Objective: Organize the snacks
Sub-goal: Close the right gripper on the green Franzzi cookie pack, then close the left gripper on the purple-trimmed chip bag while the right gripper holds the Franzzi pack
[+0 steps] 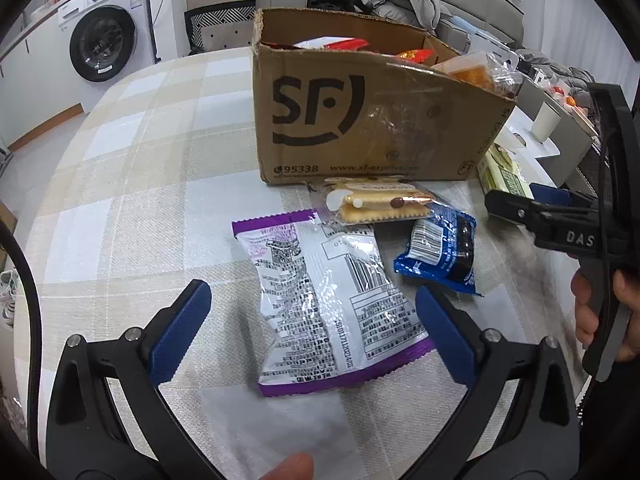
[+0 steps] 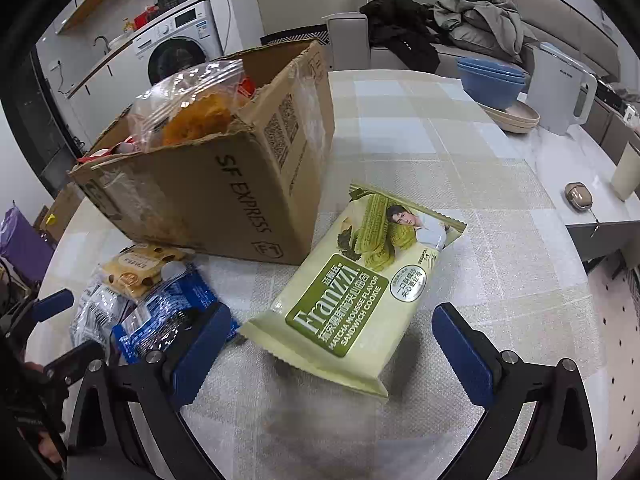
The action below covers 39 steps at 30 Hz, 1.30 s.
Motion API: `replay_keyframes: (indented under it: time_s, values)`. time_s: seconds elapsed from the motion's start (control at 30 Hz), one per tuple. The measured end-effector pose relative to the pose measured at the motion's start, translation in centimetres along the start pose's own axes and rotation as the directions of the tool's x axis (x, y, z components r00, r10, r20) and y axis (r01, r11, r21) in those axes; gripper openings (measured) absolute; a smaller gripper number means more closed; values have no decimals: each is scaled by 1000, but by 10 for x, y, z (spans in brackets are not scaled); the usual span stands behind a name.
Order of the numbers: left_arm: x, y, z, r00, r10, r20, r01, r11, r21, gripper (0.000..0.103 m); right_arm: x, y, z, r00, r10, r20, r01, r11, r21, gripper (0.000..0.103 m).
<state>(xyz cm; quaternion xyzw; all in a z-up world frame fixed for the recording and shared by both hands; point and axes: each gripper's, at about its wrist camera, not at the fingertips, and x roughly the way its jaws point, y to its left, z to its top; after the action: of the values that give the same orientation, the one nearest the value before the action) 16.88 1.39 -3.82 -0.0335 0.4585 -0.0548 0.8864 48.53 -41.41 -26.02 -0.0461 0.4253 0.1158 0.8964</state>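
lying between left tongs (image 1: pixel 312 328), purple packet (image 1: pixel 328 308)

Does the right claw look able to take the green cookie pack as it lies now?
Probably yes. The right claw is open, with the green cookie pack lying flat on the table between its fingers. Nothing lies on the pack; the box stands behind it and the blue packet lies to one side.
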Motion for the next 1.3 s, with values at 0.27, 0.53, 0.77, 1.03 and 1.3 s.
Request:
replay_keyframes:
  time_s: [0.27, 0.53, 0.77, 1.03, 1.3]
  values:
    - [7, -1, -3, 1000, -4, -13, 4, 1000, -2, 102, 5, -15, 2, 998, -45, -35, 45, 999, 8, 103]
    - [5, -1, -2, 999, 35, -6, -35, 999, 21, 102, 2, -39, 0, 998, -56, -37, 57, 997, 43, 102]
    - [11, 0, -4, 1000, 19, -15, -19, 1000, 16, 102, 9, -26, 1, 998, -58, -28, 59, 998, 22, 86]
    - [13, -4, -6, 1000, -20, -12, 20, 999, 34, 85, 7, -30, 1, 999, -36, -1, 36, 999, 27, 67]
    - [12, -10, -9, 1000, -2, 14, 1, 997, 77, 70, -1, -44, -2, 999, 19, 27, -20, 998, 67, 59]
